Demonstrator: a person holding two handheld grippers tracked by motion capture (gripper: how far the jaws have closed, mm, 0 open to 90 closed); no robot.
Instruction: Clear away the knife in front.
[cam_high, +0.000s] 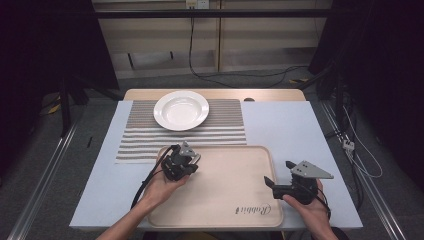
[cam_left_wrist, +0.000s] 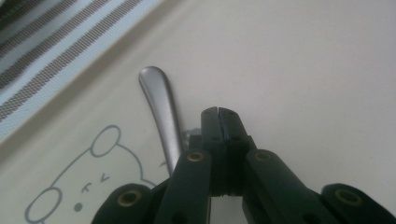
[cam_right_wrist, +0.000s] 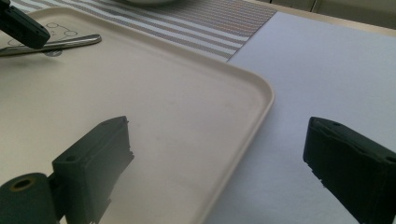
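Spoon handle (cam_left_wrist: 161, 109) lies flat on the beige tray (cam_high: 250, 175), just beside the left hand-held gripper (cam_left_wrist: 218, 112), whose jaws are clenched on nothing. It should reopen and straddle the handle squarely. Right hand-held gripper (cam_right_wrist: 217, 154) hangs released over the tray's edge.

Polished metal spoon handle (cam_left_wrist: 161, 109) on matt plastic tray (cam_high: 250, 165)
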